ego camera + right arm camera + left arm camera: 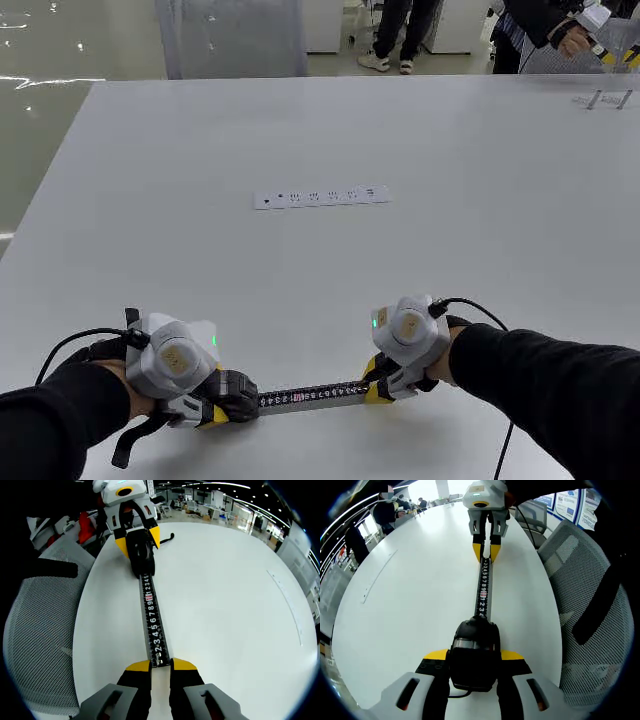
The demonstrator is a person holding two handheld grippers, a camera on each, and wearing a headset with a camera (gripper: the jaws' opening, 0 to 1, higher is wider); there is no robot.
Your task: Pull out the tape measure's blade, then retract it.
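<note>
Spanning the frame's lower centre, the blade (pixel 315 397) lies drawn out — left gripper (pixel 216 411) clamping the case (pixel 238 394), right gripper (pixel 374 392) pinching its tip.

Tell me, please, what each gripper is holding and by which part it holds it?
The left gripper is shut on the tape measure's black case, across its sides. The right gripper is shut on the tip of the pulled-out blade.

The tape measure case (pixel 141 552) is showing black, its blade (pixel 151 625) black with white numerals and one red mark. The left gripper (pixel 475 655) and right gripper (pixel 161 665) are showing yellow tips, the table (pixel 400 150) white.
</note>
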